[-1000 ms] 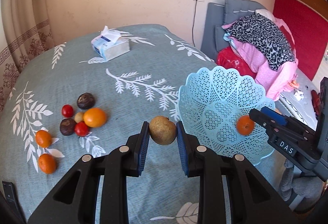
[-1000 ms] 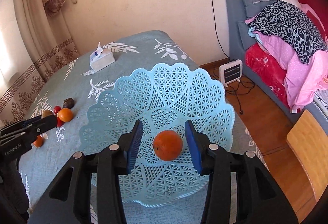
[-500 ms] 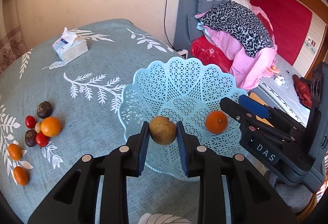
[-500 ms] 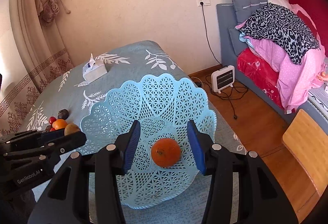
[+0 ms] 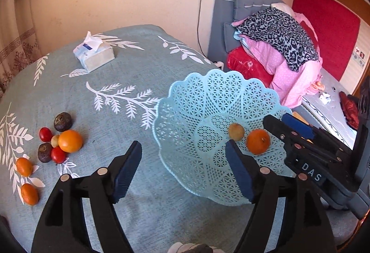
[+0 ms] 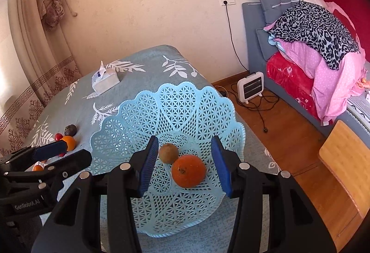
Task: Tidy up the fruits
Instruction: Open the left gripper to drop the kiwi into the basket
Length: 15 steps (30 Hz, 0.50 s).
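Basket point(image 5: 208, 91) at table edge point(image 6: 249, 137), left gripper point(image 5: 185, 167) just spread, empty, right gripper point(image 6: 185, 165) parted around orange point(image 6: 188, 170)

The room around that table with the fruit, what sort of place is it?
Most likely a bedroom in a home: a padded headboard with piled bedding, a tied-back curtain, and a small heater on the wooden floor.

Left gripper point(image 5: 183, 169) jaws have just opened wide; right gripper point(image 6: 186, 166) jaws apart.
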{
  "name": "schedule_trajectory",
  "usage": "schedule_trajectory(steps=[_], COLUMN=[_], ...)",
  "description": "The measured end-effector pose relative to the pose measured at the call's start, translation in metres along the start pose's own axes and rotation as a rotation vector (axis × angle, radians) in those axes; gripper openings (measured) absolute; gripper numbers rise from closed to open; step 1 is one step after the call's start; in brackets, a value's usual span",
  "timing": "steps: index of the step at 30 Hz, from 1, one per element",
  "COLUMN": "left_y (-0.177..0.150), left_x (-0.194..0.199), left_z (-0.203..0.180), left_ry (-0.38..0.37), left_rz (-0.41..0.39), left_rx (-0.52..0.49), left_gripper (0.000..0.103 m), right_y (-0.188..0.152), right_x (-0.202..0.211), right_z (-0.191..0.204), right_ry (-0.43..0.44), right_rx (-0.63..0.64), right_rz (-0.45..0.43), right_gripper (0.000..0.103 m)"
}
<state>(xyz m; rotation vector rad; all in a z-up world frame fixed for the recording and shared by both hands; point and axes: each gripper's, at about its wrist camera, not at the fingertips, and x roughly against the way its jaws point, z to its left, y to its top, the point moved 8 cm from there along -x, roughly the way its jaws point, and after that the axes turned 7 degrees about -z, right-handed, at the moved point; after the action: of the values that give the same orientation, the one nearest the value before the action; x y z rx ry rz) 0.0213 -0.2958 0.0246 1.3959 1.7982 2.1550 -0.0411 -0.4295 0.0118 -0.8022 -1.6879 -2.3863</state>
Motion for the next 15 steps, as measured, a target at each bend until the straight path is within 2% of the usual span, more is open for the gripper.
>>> schedule_trajectory(steps=[8,15], left_y=[-0.002,-0.008], left_x=[0.023,0.042], left_z=[0.049,0.096], left_ry=[0.110,0.253], left_rz=[-0.077,-0.120], left_rx=[0.029,0.080], left_gripper=[0.086,0.087], right_y=[0.002,-0.001], right_x=[0.001,-0.006], right_z=[0.020,0.054], right_ry=[0.036,0.091], right_rx=[0.020,0.070], right_rz=[-0.007,0.007], right_gripper=[0.049,0.049])
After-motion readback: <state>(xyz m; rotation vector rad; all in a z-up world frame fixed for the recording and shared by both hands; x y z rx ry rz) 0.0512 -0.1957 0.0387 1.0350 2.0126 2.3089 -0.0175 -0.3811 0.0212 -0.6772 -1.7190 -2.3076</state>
